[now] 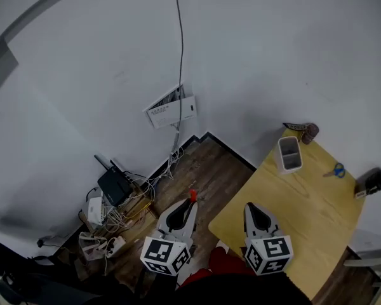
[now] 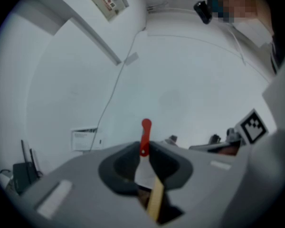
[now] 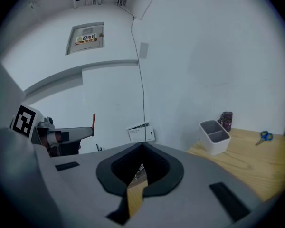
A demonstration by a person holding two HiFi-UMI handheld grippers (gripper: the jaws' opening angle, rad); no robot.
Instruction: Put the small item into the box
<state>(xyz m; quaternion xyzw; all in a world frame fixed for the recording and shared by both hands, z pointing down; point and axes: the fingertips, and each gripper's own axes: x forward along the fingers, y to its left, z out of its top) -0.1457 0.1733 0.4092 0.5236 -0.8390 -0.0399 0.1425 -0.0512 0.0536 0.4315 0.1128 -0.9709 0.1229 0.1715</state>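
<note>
My left gripper (image 1: 190,204) hangs over the floor to the left of the table, shut on a small red item (image 1: 192,196). In the left gripper view the thin red item (image 2: 145,136) sticks up from between the closed jaws. The white two-compartment box (image 1: 290,154) stands at the far corner of the wooden table (image 1: 305,227); the right gripper view shows this box (image 3: 214,136) ahead to the right. My right gripper (image 1: 249,207) is shut with nothing in it, over the table's near left edge, well short of the box.
Blue scissors (image 1: 335,170), a dark jar (image 1: 310,132) and a black device (image 1: 371,182) lie on the table near the box. A router (image 1: 114,186), power strips and tangled cables (image 1: 124,215) cover the floor at left. A wall panel (image 1: 170,110) hangs at the corner.
</note>
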